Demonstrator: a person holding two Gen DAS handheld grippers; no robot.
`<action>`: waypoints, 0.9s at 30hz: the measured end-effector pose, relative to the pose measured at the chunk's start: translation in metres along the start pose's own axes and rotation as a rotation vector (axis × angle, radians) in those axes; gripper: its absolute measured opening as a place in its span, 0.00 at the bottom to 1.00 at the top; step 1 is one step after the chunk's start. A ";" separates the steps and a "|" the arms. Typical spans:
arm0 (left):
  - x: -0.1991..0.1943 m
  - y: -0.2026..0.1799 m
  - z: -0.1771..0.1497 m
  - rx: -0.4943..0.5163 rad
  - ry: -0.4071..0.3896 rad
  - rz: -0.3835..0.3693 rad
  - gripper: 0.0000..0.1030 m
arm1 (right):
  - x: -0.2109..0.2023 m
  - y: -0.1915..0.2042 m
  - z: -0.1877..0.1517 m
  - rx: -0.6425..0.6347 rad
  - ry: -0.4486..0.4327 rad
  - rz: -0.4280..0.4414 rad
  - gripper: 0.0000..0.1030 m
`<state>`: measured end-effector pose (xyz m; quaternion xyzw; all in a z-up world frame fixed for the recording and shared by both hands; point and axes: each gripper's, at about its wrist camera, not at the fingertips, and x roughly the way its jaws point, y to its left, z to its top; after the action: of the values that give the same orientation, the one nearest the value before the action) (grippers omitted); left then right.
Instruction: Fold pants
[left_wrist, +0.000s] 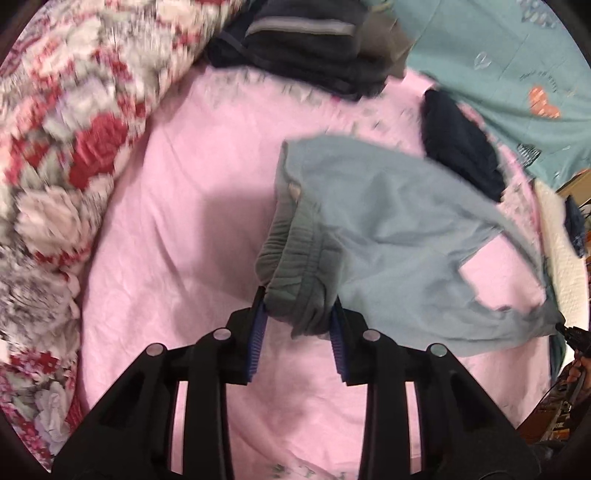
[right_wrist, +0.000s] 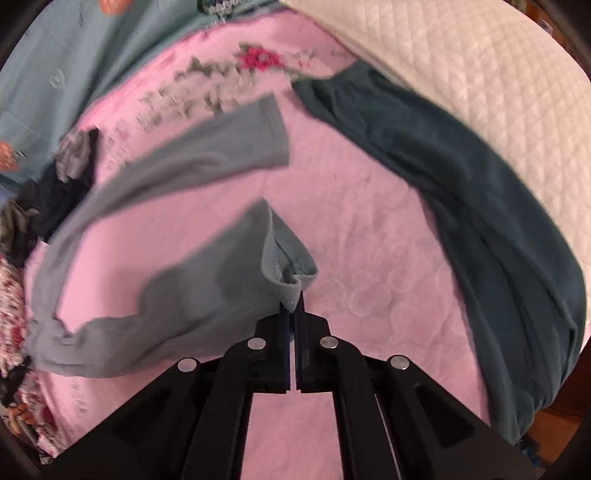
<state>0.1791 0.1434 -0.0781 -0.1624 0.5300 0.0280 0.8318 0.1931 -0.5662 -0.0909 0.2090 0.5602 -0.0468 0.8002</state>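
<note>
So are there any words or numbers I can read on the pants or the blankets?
None can be read.
Grey pants: no label or print shows.
Pink sheet: flower pattern only, blurred.
Teal blanket: little pictures, no letters.
Dark teal garment: plain.

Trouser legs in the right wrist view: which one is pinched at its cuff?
The nearer leg, its hem caught in the right gripper; the farther leg lies free, cuff flat on the pink sheet.

Pink bedsheet (left_wrist: 177, 221); grey pants (left_wrist: 388, 221) on it
</note>
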 end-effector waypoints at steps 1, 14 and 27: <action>-0.010 -0.002 0.002 0.002 -0.018 -0.012 0.30 | -0.014 -0.002 0.002 0.018 -0.019 0.019 0.01; -0.016 0.012 -0.058 0.045 0.099 0.020 0.35 | -0.024 -0.060 -0.062 0.074 0.140 -0.180 0.04; -0.032 0.000 -0.047 -0.061 0.046 0.150 0.56 | -0.001 0.042 0.033 -0.260 -0.122 -0.156 0.45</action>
<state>0.1245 0.1331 -0.0677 -0.1481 0.5587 0.1026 0.8096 0.2347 -0.5414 -0.0685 0.0564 0.5265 -0.0487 0.8469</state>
